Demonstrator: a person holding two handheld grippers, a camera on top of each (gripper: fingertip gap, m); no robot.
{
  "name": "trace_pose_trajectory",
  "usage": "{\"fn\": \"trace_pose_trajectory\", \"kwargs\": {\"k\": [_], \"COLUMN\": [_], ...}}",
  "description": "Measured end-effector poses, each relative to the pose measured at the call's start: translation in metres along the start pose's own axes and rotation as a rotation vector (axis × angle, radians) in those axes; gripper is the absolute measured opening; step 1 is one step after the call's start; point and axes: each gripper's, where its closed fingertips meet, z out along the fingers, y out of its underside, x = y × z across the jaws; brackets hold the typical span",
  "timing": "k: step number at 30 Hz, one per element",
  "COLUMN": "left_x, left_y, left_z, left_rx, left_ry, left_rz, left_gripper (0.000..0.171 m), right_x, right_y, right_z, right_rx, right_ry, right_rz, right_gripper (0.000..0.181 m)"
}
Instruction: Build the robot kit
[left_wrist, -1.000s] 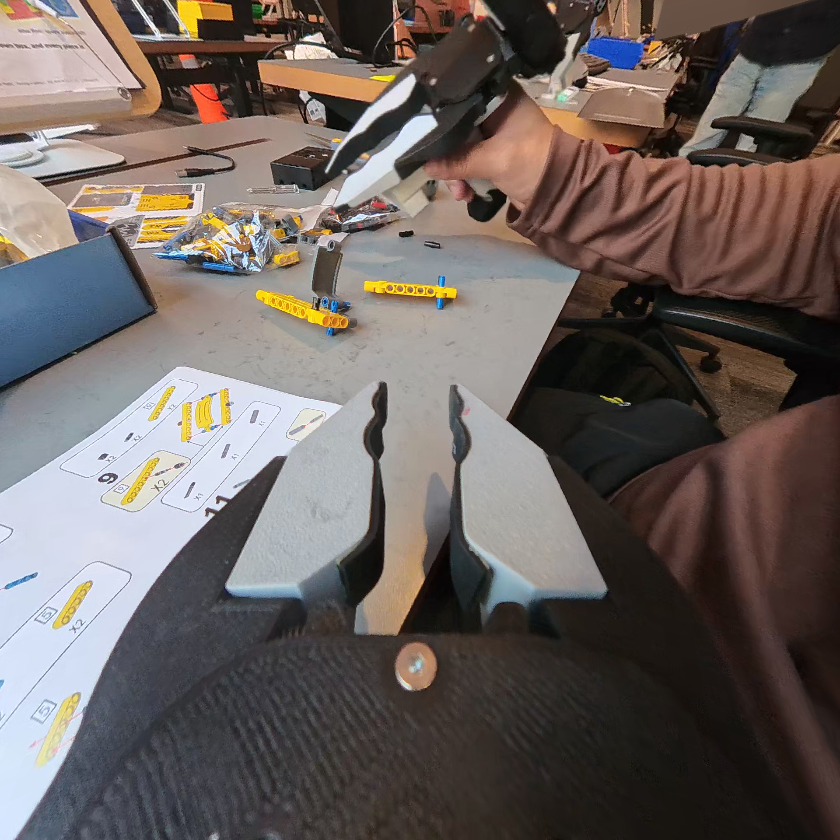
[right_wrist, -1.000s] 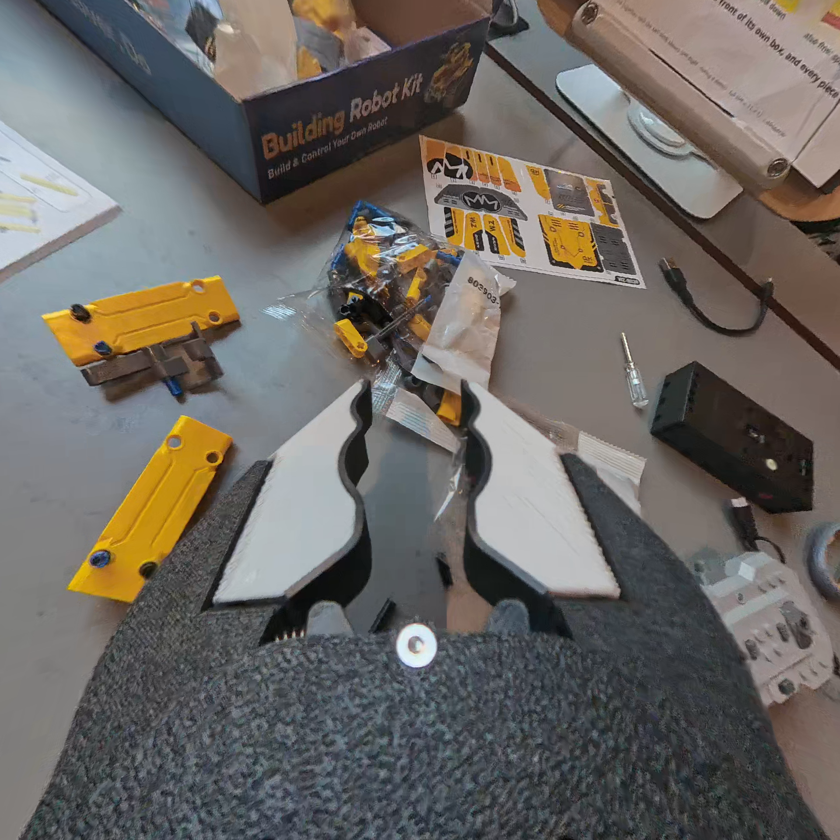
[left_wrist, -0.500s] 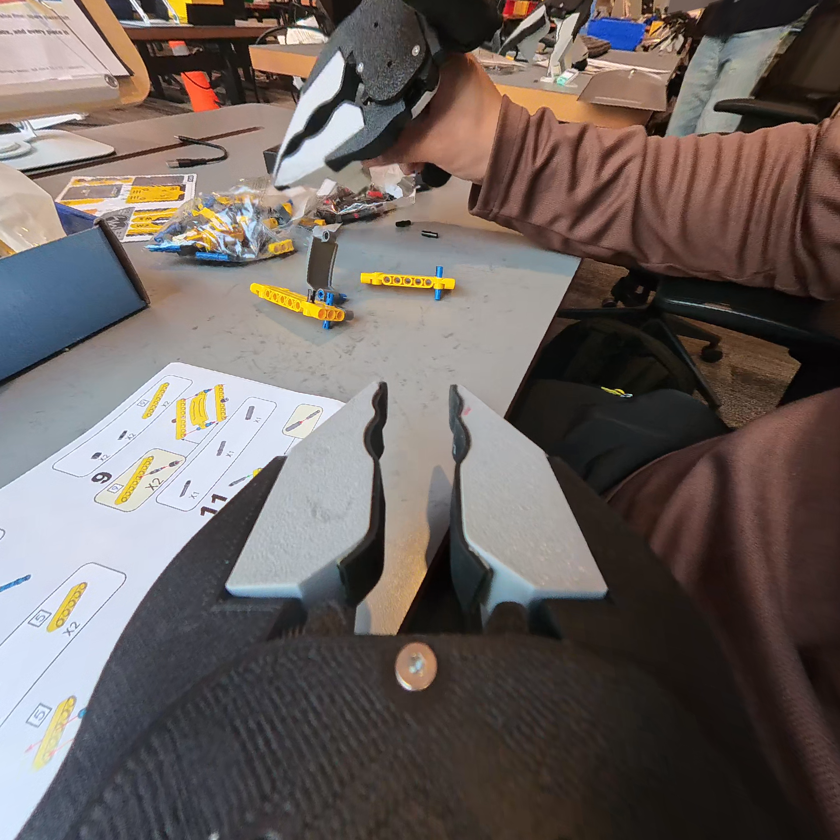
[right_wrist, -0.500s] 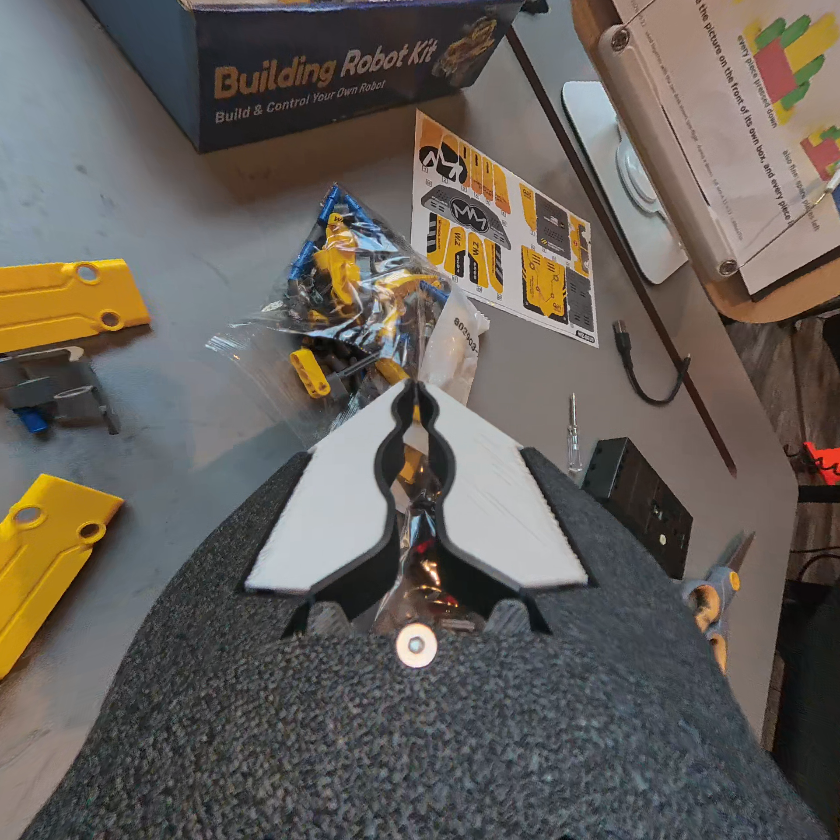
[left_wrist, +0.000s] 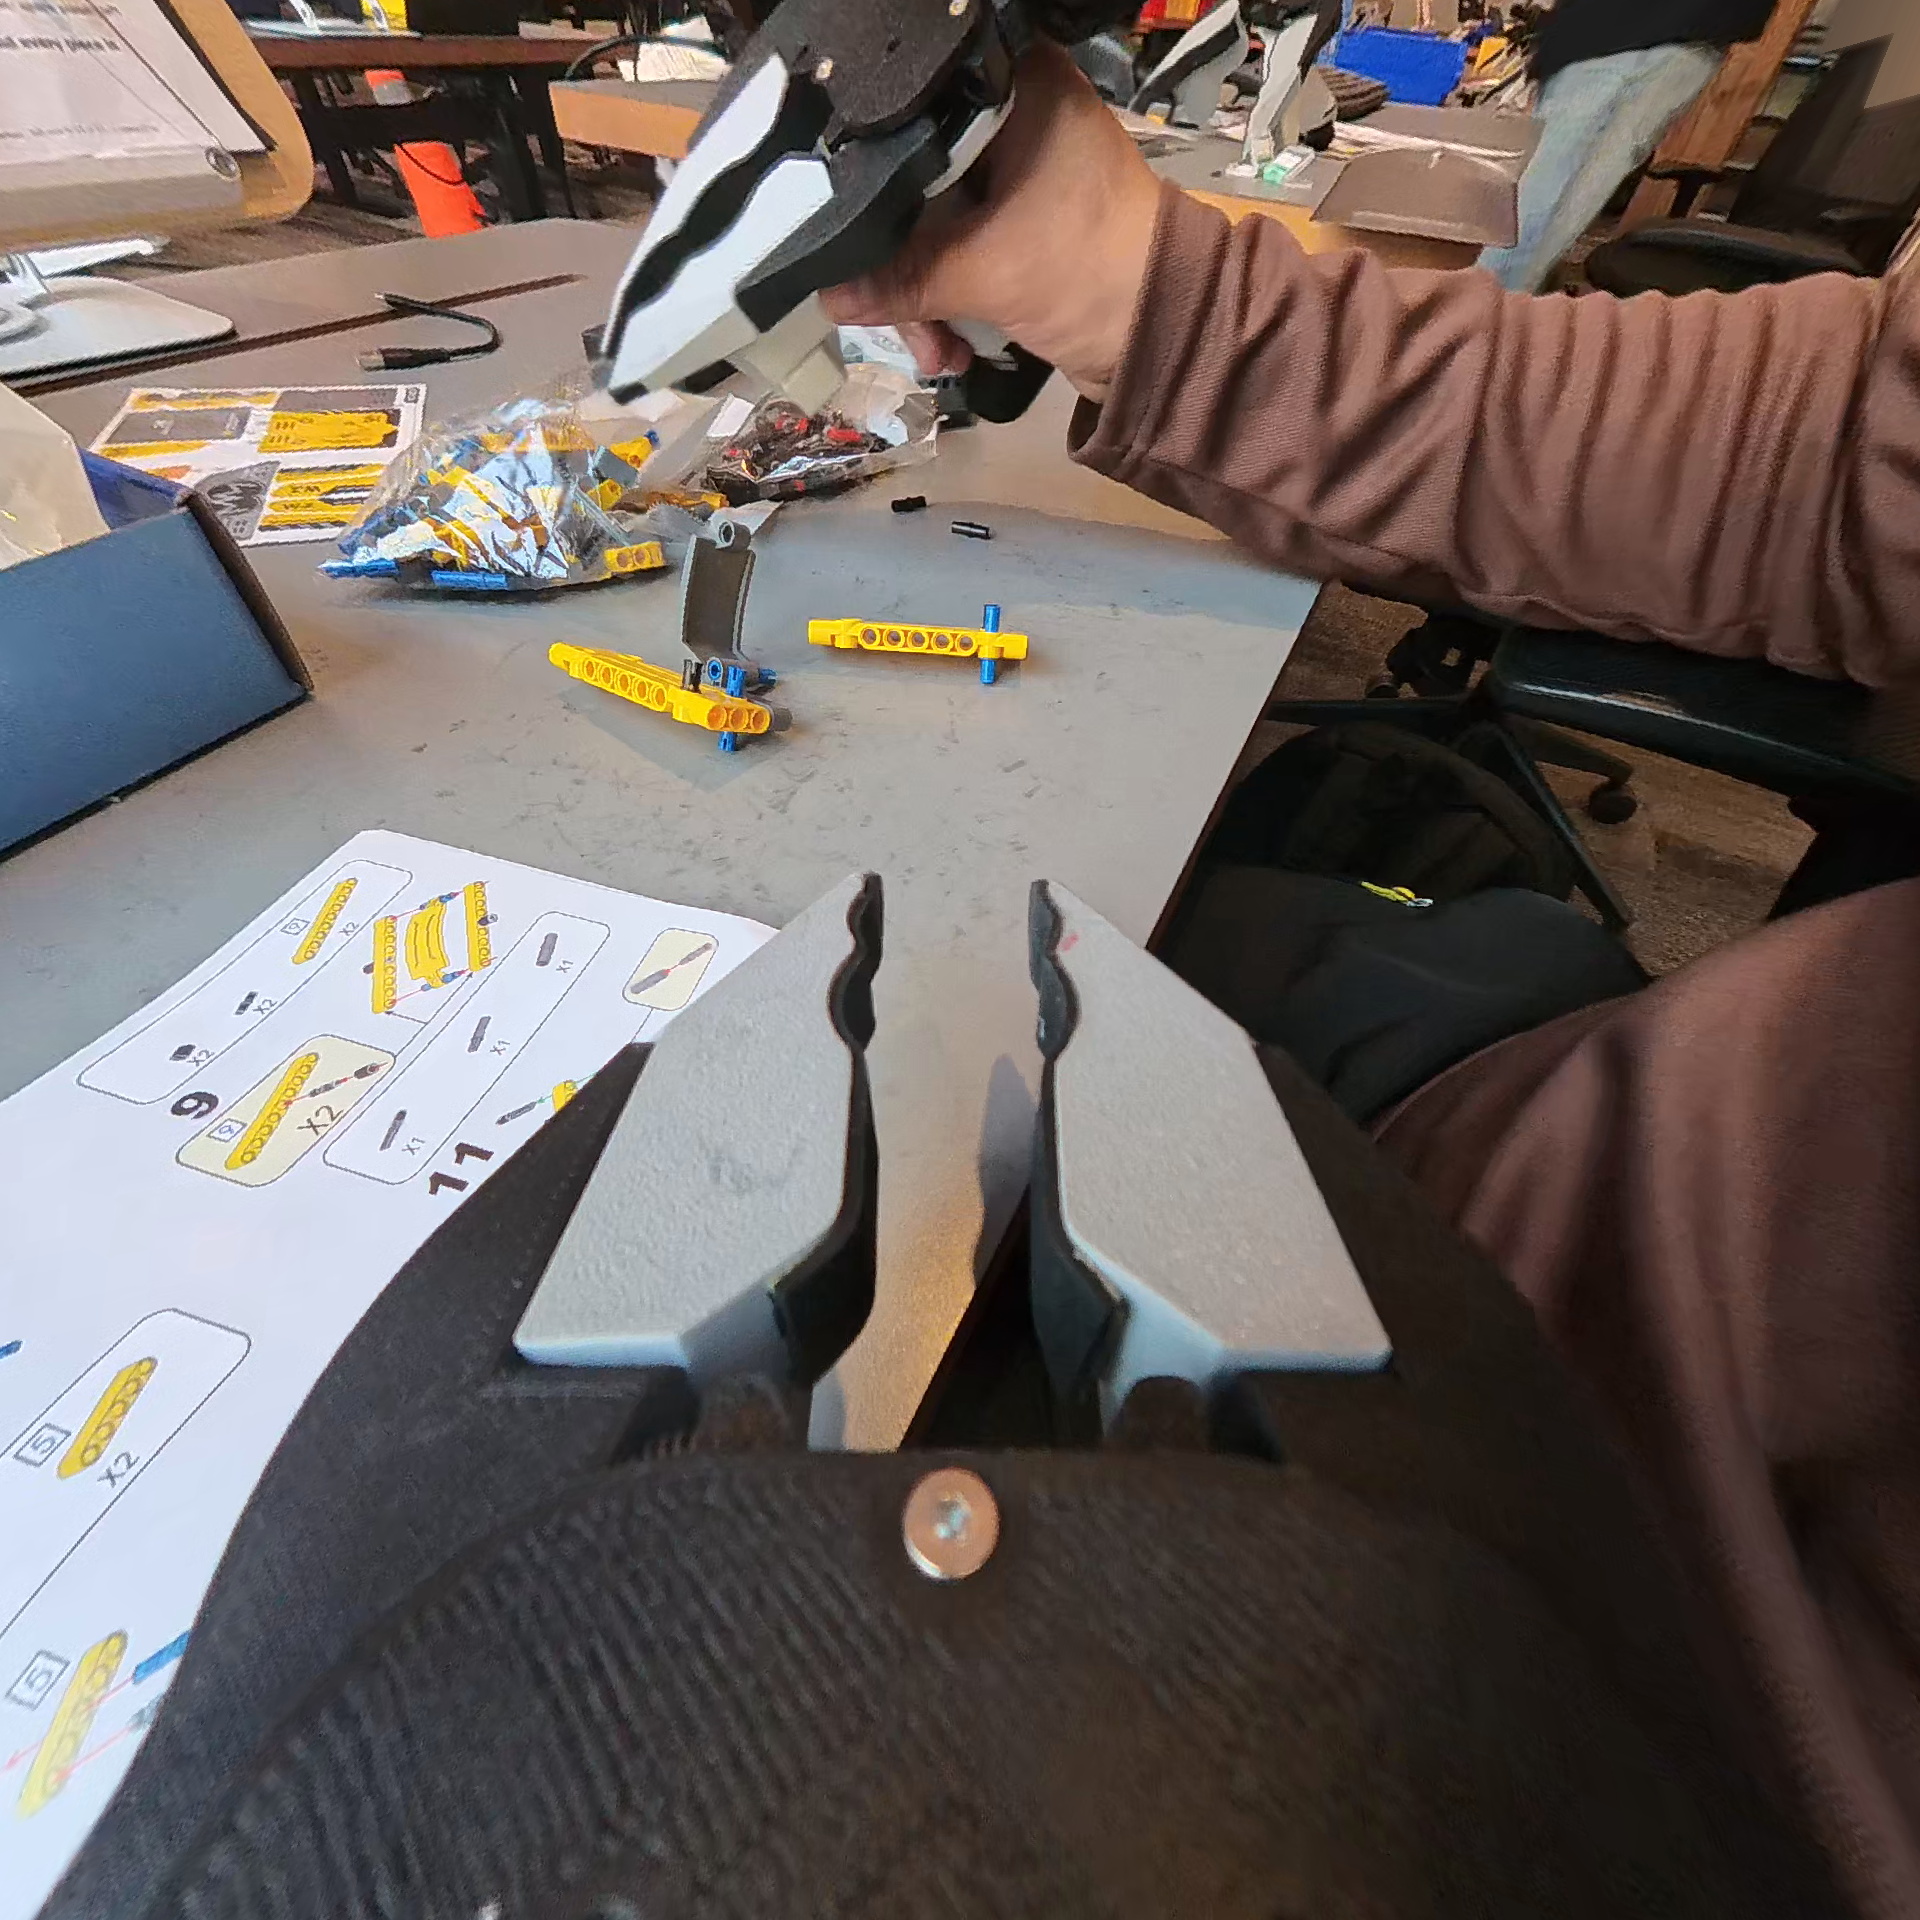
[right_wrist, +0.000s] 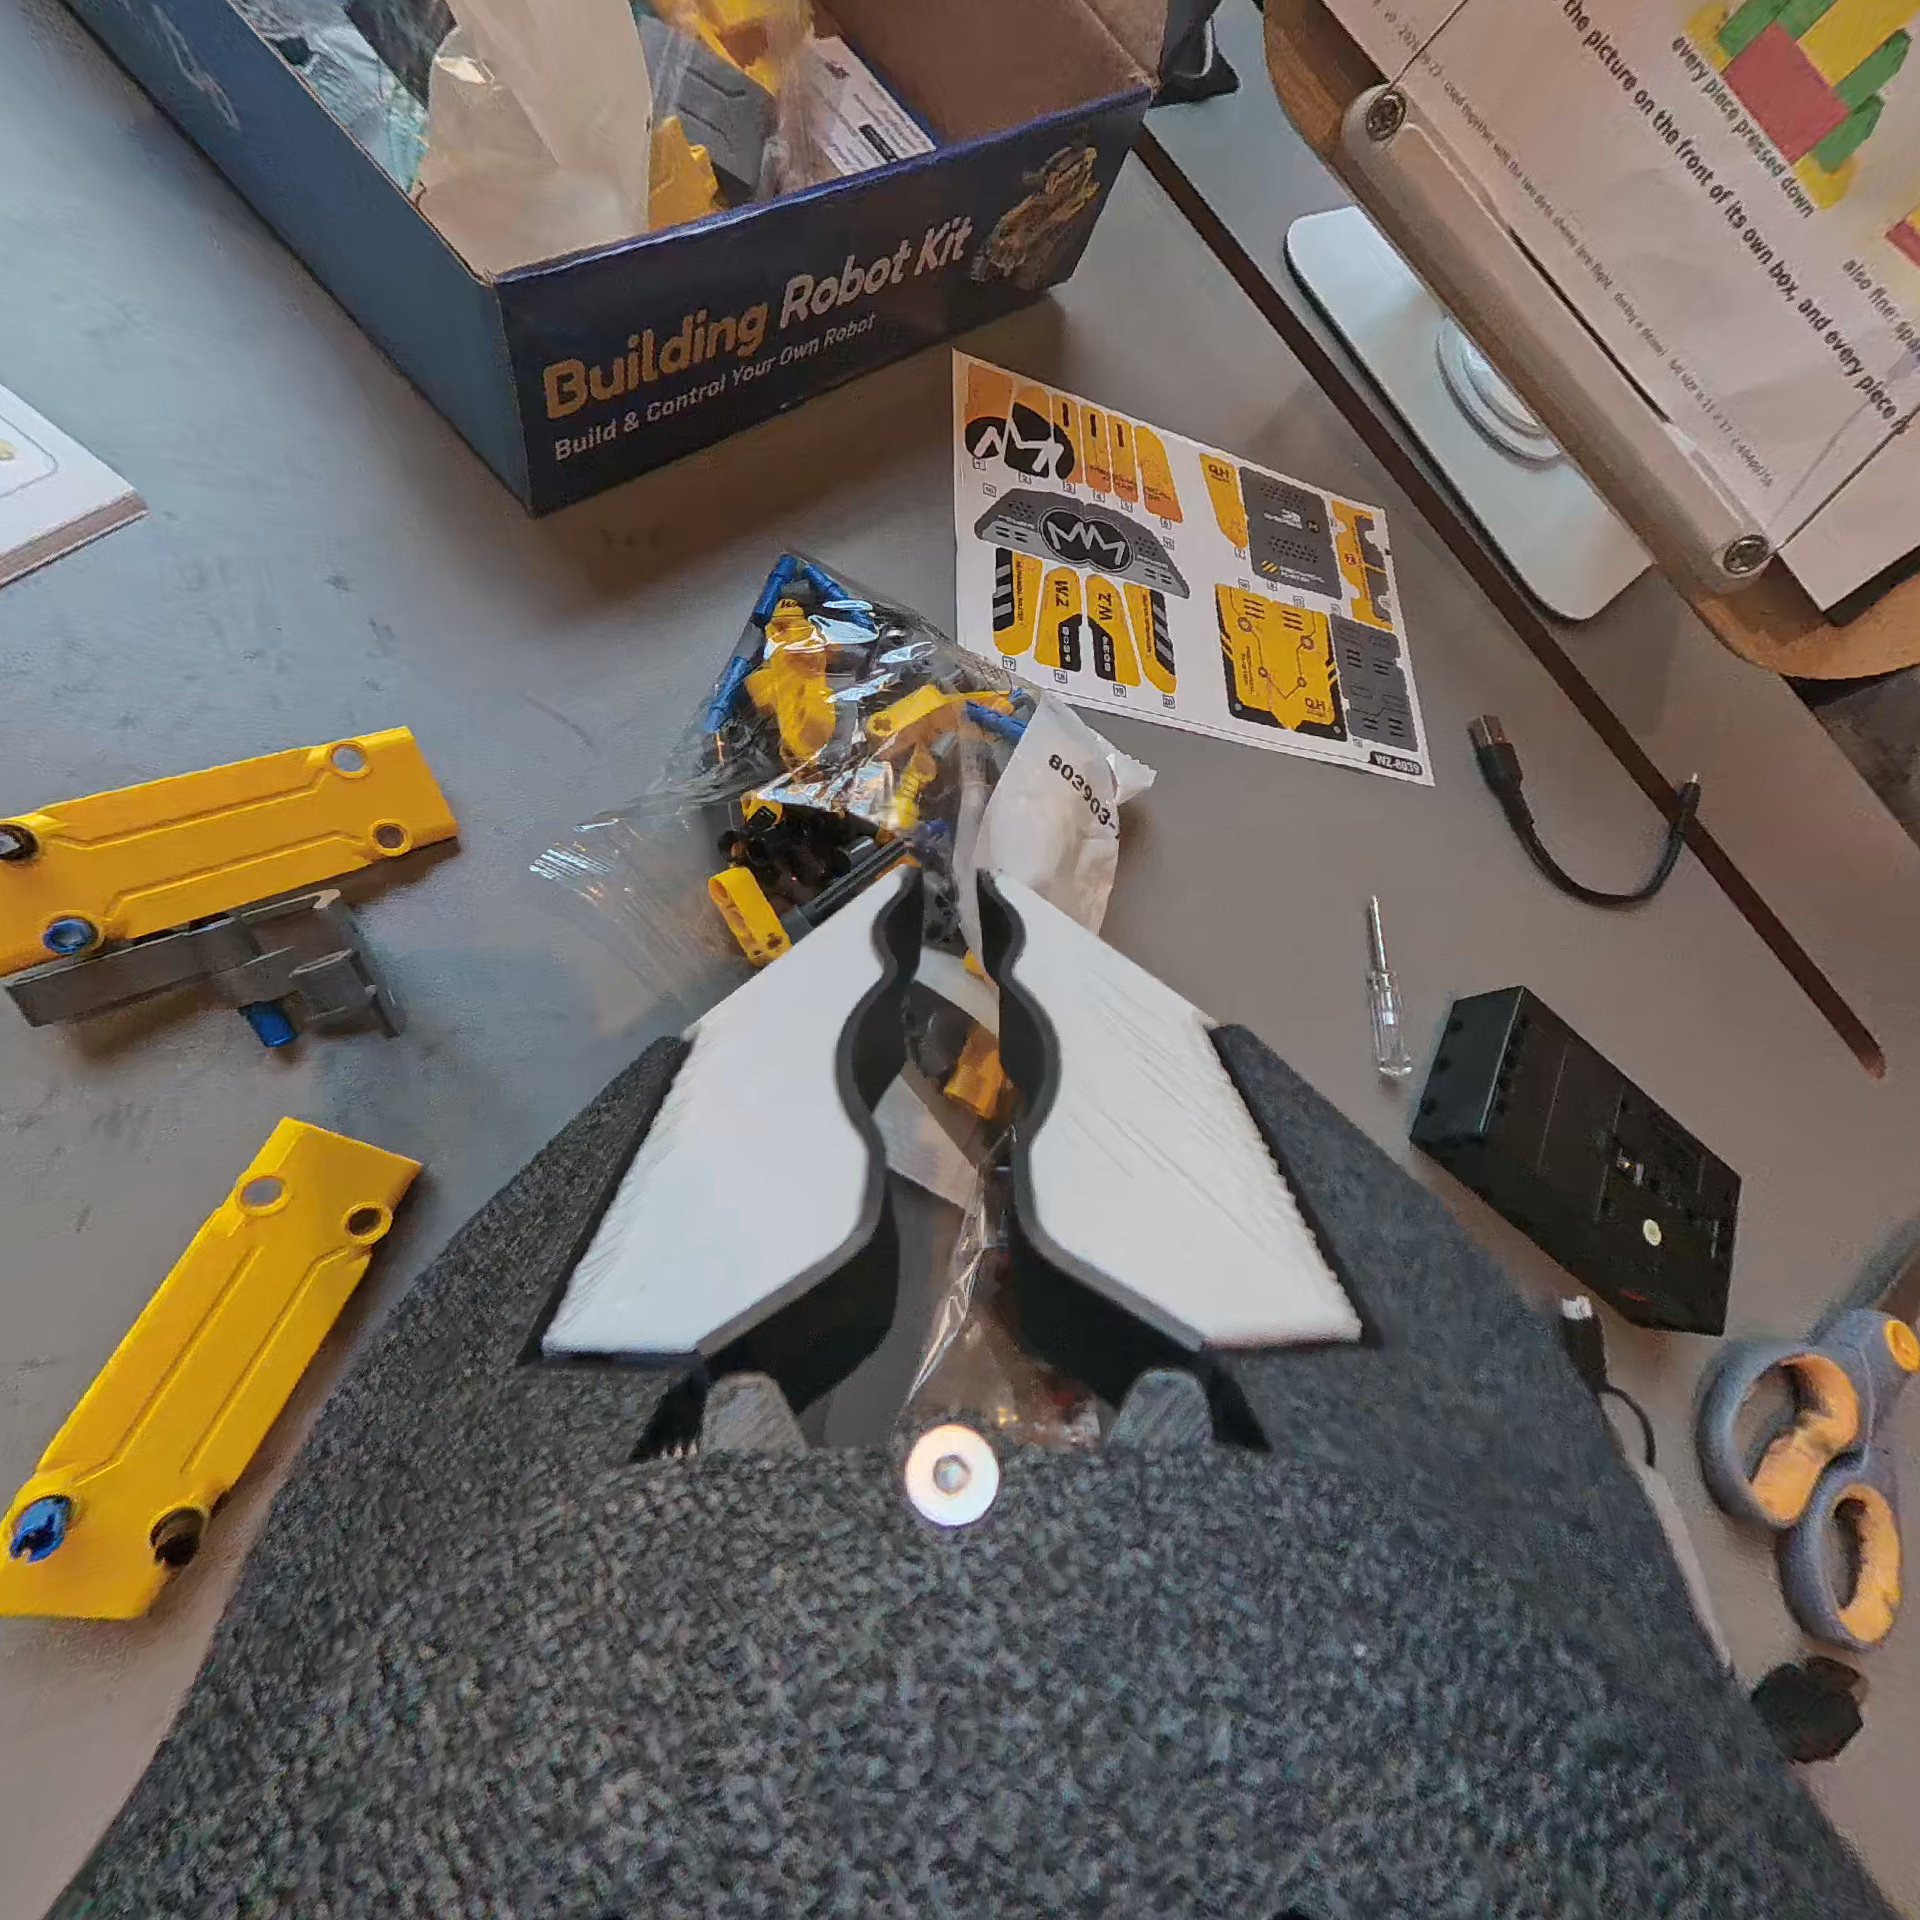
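My right gripper (right_wrist: 948, 883) hovers low over two clear bags, its jaws a narrow gap apart. The plastic of the small bag of black and red parts (right_wrist: 961, 1257) lies between the jaws; that bag rests on the table in the left wrist view (left_wrist: 810, 447), under the right gripper (left_wrist: 623, 384). The larger bag of yellow and blue parts (right_wrist: 831, 748) lies just beyond the tips. My left gripper (left_wrist: 954, 914) is open and empty near the table's front edge, beside the instruction sheet (left_wrist: 312, 1039).
Two yellow panels (right_wrist: 208, 831) (right_wrist: 208, 1351) lie left of the bags. A blue kit box (right_wrist: 727, 343), sticker sheet (right_wrist: 1184, 582), small screwdriver (right_wrist: 1387, 997), black module (right_wrist: 1579, 1153), cable (right_wrist: 1579, 831) and scissors (right_wrist: 1818, 1455) lie around. The table edge (left_wrist: 1247, 727) drops to a dark backpack (left_wrist: 1382, 966). About 25 cm separates my left fingertips from my right.
The right gripper was open, then shut on the small bag's plastic and rose. Now it has come back down and its jaws stand slightly apart. The left gripper has not moved.
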Motion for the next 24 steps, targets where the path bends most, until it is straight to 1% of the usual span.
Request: {"fn": "trace_pose_trajectory", "kwargs": {"k": [2, 4, 6, 8, 11, 13, 15, 16, 17, 19, 21, 22, 24], "left_x": [0.0, -0.005, -0.017, -0.034, -0.07, -0.097, -0.12, -0.135, -0.151, -0.174, -0.193, -0.2, -0.2], "left_y": [-0.011, -0.031, -0.044, -0.059, -0.089, -0.109, -0.122, -0.125, -0.123, -0.109, -0.089, -0.081, -0.071], "left_z": [-0.003, -0.006, 0.0, 0.011, 0.04, 0.067, 0.099, 0.114, 0.13, 0.158, 0.177, 0.183, 0.194], "left_rx": [0.0, 0.01, -0.06, -0.113, -0.162, -0.195, -0.274, -0.324, -0.384, -0.534, -0.677, -0.725, -0.786], "left_ry": [-0.006, -0.036, -0.032, -0.031, -0.045, -0.054, -0.045, -0.064, -0.092, -0.098, -0.119, -0.137, -0.122], "left_rz": [0.0, 0.04, 0.043, 0.026, 0.027, 0.019, -0.022, -0.019, -0.017, -0.061, -0.115, -0.13, -0.135], "left_gripper": [0.029, 0.028, 0.029, 0.028, 0.029, 0.03, 0.039, 0.038, 0.033, 0.03, 0.028, 0.02, 0.015], "right_x": [-0.002, -0.005, -0.015, -0.025, -0.033, -0.037, -0.035, -0.035, -0.037, -0.037, -0.037, -0.037, -0.034], "right_y": [0.001, 0.002, 0.002, 0.006, 0.01, 0.008, 0.006, 0.005, 0.005, 0.006, 0.007, 0.006, 0.004], "right_z": [-0.008, -0.018, -0.024, -0.023, -0.012, -0.005, 0.003, 0.006, 0.009, 0.014, 0.017, 0.018, 0.02], "right_rx": [0.007, 0.031, 0.051, 0.032, -0.004, -0.012, -0.006, -0.004, -0.002, -0.003, -0.001, 0.003, 0.02], "right_ry": [-0.003, -0.011, -0.05, -0.073, -0.076, -0.074, -0.054, -0.059, -0.07, -0.063, -0.052, -0.043, -0.02], "right_rz": [0.001, 0.009, 0.033, 0.037, 0.011, 0.008, 0.017, 0.03, 0.043, 0.055, 0.053, 0.049, 0.045], "right_gripper": [0.013, 0.013, 0.013, 0.013, 0.013, 0.013, 0.012, 0.011, 0.011, 0.01, 0.011, 0.01, 0.01]}}
